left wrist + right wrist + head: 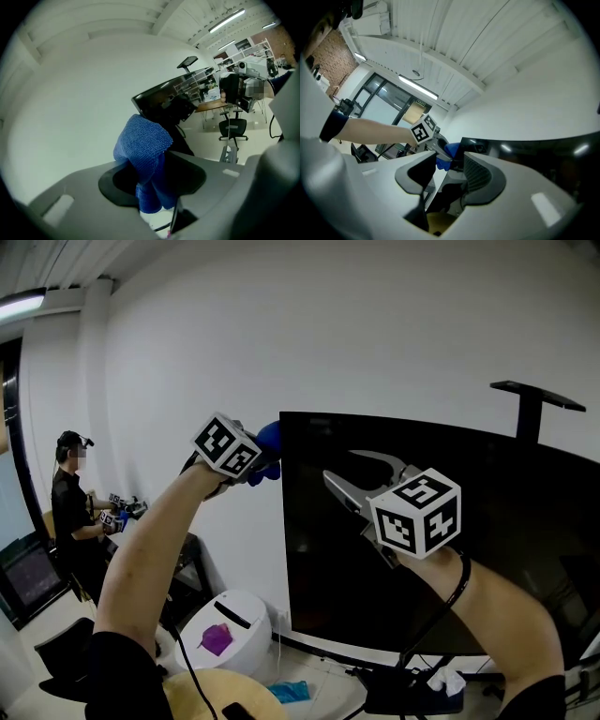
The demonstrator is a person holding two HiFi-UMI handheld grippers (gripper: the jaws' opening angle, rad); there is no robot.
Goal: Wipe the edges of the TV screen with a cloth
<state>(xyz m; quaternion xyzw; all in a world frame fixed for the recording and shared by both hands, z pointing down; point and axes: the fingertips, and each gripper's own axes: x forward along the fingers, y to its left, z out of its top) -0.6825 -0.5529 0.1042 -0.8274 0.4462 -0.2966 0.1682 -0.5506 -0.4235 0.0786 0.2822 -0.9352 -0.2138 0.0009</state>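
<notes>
The black TV screen (487, 549) stands against a white wall. My left gripper (255, 457) is shut on a bunched blue cloth (268, 448), and holds it right at the screen's top left corner. In the left gripper view the cloth (143, 143) bulges out between the jaws of the left gripper (152, 180), with the TV's edge (157, 101) just beyond. My right gripper (339, 465) hovers in front of the screen's upper middle, open and empty. In the right gripper view the right gripper (449, 171) looks along the dark screen (534, 152) towards the cloth (450, 151).
A bracket on a pole (536, 397) rises behind the TV's top right. Below the TV lie cables, a white round bin (246, 615) with a purple item and a blue packet (289, 692). A person (70, 512) works at the far left. A round wooden table (202, 695) is near me.
</notes>
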